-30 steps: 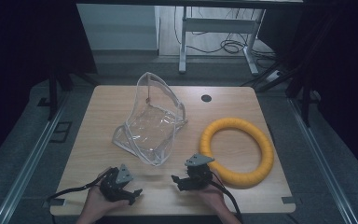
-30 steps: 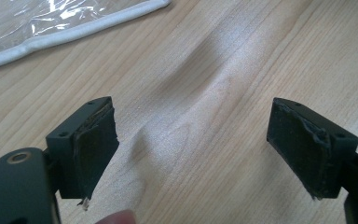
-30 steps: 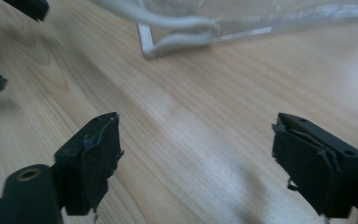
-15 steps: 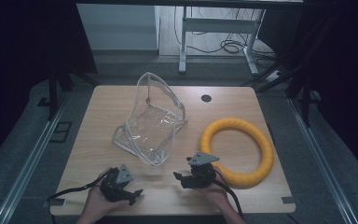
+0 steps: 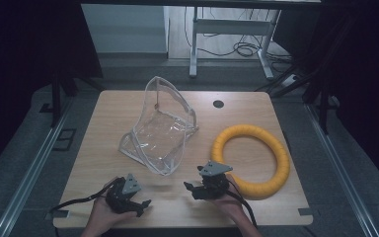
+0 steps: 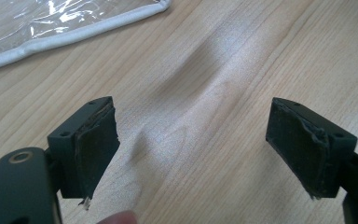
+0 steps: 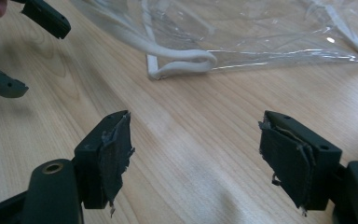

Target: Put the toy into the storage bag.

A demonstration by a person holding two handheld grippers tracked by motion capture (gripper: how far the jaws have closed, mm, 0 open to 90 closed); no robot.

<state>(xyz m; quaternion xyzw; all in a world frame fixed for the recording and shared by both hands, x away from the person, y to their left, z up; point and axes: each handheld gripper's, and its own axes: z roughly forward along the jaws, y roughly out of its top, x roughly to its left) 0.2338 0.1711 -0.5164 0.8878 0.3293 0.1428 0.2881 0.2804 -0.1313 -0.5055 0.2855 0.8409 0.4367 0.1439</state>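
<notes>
A clear plastic bag (image 5: 160, 128) with white piping is lying on the middle of the wooden table (image 5: 103, 123), its far part standing up in a loop and its near part spreading flat toward the person. Just to its right, apart from it, a yellow foam ring (image 5: 251, 160) is lying flat, reaching close to the table's right edge.

Near the front edge, the left gripper (image 5: 139, 205) is sitting low over bare wood in the person's left hand (image 5: 101, 215), a cable trailing off to the left. In the left gripper view its jaws are standing wide apart with nothing between them, worn dark pads (image 6: 95, 149) facing each other, and the bag's white edge (image 6: 74, 35) is running across the top corner. The right gripper (image 5: 190, 190) is being held in the right hand (image 5: 232, 202), just beside the near arc of the ring, pointing left toward the other gripper. In the right gripper view its jaws are likewise spread wide and empty over the wood grain, with the bag's curled white piping (image 7: 182, 63) lying ahead and the left gripper's jaws showing at the upper left.

A small dark round insert (image 5: 218, 103) is sitting in the tabletop near the far edge. The table is standing on a grey floor (image 5: 24, 148), with dark curtains hanging on both sides; beyond it, a white desk frame (image 5: 232, 27) and loose cables (image 5: 244, 48) are lying on the floor. Nothing is lying between the grippers and the bag.
</notes>
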